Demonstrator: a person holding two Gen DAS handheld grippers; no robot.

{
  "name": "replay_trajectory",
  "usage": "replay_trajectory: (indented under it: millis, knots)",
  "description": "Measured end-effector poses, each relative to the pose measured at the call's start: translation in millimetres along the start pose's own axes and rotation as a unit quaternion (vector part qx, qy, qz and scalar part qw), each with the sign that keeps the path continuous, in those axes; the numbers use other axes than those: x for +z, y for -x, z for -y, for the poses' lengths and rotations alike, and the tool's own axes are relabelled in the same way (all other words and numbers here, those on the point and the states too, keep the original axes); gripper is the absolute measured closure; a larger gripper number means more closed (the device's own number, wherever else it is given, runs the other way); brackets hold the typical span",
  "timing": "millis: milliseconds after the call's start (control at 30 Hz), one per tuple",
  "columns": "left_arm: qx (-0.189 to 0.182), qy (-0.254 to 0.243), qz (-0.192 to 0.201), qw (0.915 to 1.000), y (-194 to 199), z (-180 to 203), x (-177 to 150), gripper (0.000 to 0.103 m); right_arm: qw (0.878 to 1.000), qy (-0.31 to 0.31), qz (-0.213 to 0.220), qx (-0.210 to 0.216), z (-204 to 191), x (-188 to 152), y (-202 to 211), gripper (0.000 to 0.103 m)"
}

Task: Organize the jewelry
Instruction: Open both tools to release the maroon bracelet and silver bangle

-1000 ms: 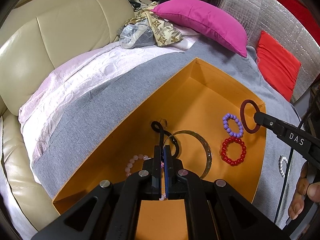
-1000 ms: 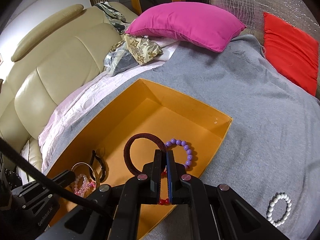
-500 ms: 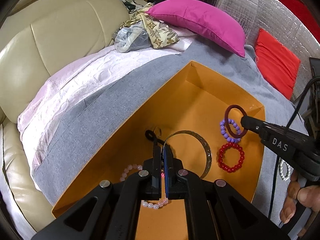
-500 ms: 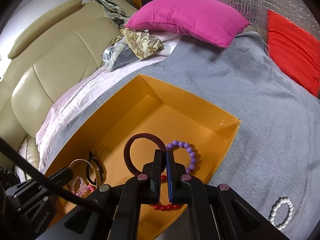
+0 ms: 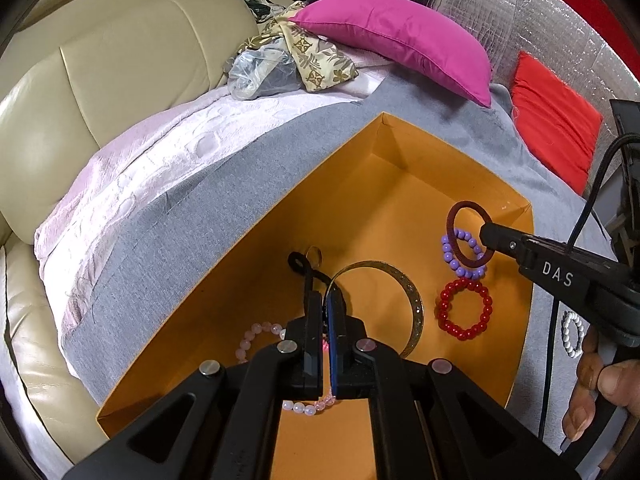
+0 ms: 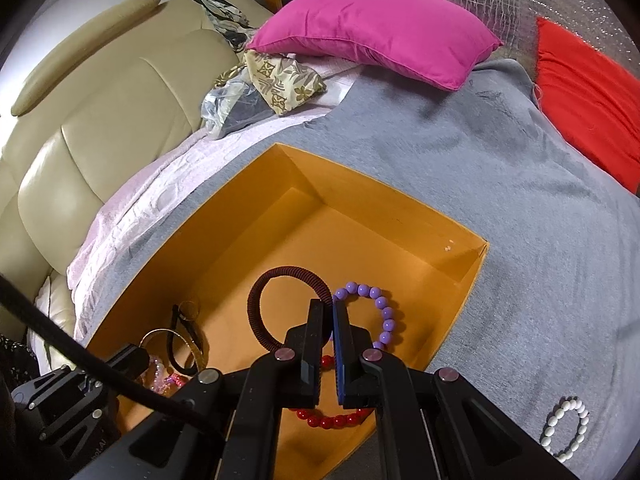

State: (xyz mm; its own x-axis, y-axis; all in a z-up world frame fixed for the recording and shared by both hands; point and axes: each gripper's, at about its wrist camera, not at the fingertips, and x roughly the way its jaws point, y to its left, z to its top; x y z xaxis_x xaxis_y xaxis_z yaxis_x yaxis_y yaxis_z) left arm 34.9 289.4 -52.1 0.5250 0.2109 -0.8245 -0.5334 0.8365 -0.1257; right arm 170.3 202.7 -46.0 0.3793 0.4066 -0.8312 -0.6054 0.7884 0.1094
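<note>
Orange box (image 5: 400, 184) sitting on grey blanket (image 6: 540, 240), holding purple bead bracelet (image 6: 384, 312), red bead bracelet (image 5: 466, 314), gold bangle (image 5: 412, 300), pink bead bracelet (image 5: 256, 334). Right claw (image 6: 333, 312) pinching maroon hair tie (image 6: 264, 304) over the purple bracelet. Left claw (image 5: 325, 304) pressing together, hovering inside box. White bead bracelet (image 6: 566, 428) lying outside on blanket.

**A sofa under blankets**

A cream leather sofa (image 6: 100, 128) carries a grey blanket (image 6: 520, 220) and a pale pink cover (image 5: 160, 160). On the grey lie an orange box (image 6: 400, 208), a white bead bracelet (image 6: 566, 428), a magenta pillow (image 6: 372, 36) and a red cushion (image 6: 592, 96).
</note>
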Motion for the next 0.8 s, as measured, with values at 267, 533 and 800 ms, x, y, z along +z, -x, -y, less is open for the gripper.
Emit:
replay_trajectory:
  millis: [267, 533, 800]
  knots:
    - [0.004, -0.001, -0.001, 1.0, 0, -1, -1, 0.101, 1.0, 0.0, 0.0, 0.0, -2, 0, -1, 0.098]
    - [0.007, -0.007, -0.008, 0.9999, -8, 3, 2, 0.101, 1.0, 0.003, -0.007, -0.004, -3, 3, -9, 0.098]
    - [0.016, -0.006, -0.01, 0.9998, -10, 3, 1, 0.096, 1.0, 0.001, -0.023, -0.011, -3, 7, -17, 0.096]
